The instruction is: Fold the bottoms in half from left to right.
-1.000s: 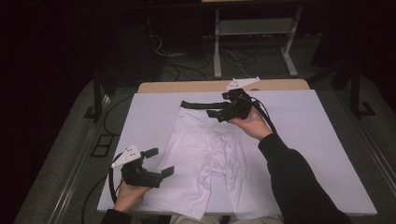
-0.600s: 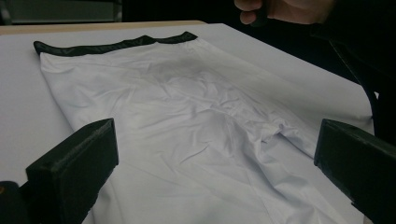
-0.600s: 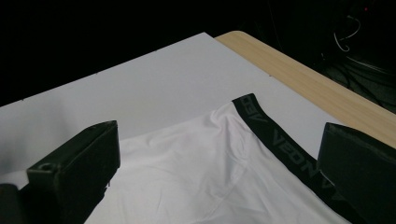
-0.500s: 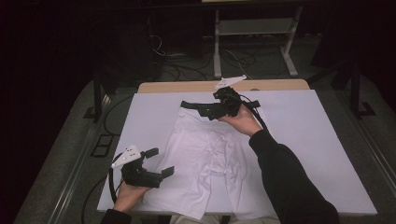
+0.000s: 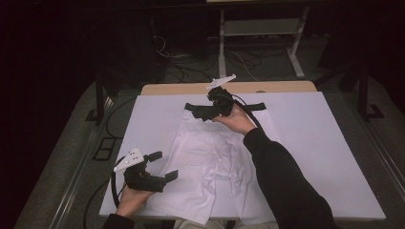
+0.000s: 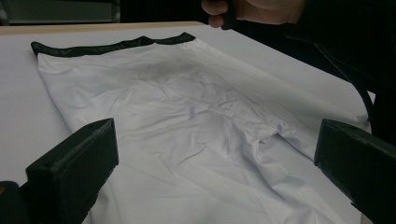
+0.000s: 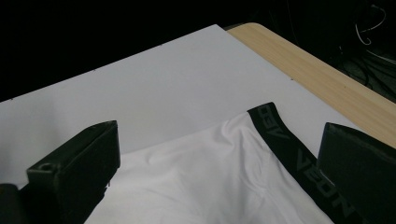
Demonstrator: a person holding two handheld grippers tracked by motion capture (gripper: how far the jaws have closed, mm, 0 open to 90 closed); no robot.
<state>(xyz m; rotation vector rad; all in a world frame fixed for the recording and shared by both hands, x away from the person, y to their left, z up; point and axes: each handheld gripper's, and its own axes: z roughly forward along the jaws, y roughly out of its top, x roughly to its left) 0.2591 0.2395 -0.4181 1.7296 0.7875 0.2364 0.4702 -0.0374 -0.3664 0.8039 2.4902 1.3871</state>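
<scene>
Reaching over the far end in the high view, right gripper (image 5: 203,112) hovers w/ jaws apart at the black waistband (image 5: 255,106) of the white shorts (image 5: 210,162), spread flat on the table (image 5: 329,157); left gripper (image 5: 160,169) waits spread wide at the near-left hem. Left gripper view: fabric wrinkled mid-panel. Right gripper view: waistband corner (image 7: 280,135) sits between the jaws, so best to drop low & pinch band only. No containers around.

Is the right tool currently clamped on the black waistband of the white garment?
No, the right tool stands open above the black waistband, gripping nothing.
</scene>
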